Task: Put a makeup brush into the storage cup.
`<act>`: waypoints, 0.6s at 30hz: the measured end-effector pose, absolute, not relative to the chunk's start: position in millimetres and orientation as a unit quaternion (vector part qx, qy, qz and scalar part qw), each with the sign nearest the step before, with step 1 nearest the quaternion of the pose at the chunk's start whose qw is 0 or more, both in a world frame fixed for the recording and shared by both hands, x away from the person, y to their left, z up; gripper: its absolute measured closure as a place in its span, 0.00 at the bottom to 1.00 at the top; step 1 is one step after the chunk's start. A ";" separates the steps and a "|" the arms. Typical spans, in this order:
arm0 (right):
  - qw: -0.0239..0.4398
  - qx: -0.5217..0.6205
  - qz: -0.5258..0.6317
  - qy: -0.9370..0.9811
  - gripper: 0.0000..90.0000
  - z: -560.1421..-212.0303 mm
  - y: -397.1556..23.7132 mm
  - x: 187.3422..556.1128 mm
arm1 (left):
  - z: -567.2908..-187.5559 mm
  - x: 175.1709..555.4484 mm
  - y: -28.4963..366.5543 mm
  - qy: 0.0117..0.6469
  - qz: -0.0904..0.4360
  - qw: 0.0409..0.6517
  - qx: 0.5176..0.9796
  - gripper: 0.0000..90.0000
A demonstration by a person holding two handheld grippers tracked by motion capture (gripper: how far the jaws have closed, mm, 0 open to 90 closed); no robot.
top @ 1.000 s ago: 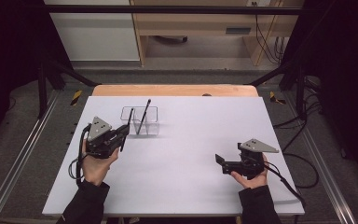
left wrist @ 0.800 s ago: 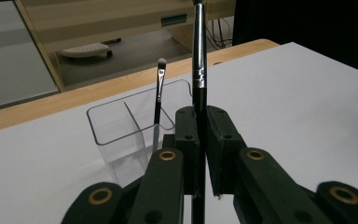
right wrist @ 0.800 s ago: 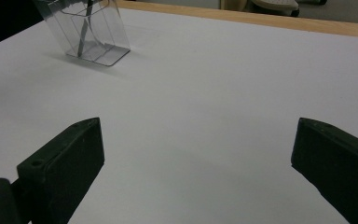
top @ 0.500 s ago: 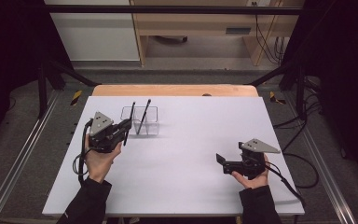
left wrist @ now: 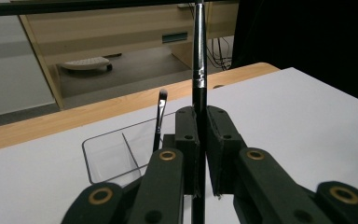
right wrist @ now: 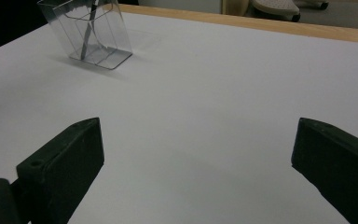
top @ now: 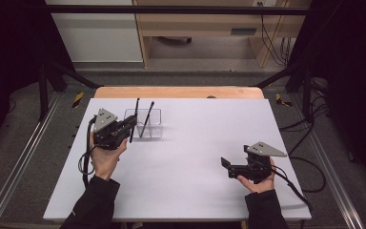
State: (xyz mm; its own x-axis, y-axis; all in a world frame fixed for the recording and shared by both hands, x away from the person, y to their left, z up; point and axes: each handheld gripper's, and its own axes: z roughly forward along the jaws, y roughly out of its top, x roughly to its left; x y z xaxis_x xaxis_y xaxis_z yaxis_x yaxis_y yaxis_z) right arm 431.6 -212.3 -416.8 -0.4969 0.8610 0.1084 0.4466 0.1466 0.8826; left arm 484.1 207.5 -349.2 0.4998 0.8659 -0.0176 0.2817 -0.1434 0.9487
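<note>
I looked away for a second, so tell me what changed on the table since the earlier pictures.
The left gripper, shut on a brush, has edged toward the clear holder. The second brush stays in the holder, and the right gripper stays open in place.

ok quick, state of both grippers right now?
Left gripper: shut on a black brush, held upright beside the clear holder.
Right gripper: open, holding nothing, over the table.
</note>
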 end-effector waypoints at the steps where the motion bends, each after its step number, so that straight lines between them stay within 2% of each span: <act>1: 0.219 0.451 0.472 0.725 0.03 -416.8 -212.2 431.7 | -348.9 485.0 207.2 0.410 0.286 0.511 0.700 0.92; 18: 0.219 0.452 0.471 0.725 0.03 -417.8 -211.4 432.4 | -341.1 506.6 198.9 0.412 0.294 0.507 0.698 0.92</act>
State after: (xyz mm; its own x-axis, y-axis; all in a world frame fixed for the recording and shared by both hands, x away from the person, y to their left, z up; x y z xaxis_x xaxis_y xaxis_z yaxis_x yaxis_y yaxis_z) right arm 432.4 -211.4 -417.8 -0.4954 0.8619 0.1084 0.4492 0.1473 0.8812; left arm 506.6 198.9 -341.1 0.4881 0.8727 -0.0067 0.2763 -0.1472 0.9497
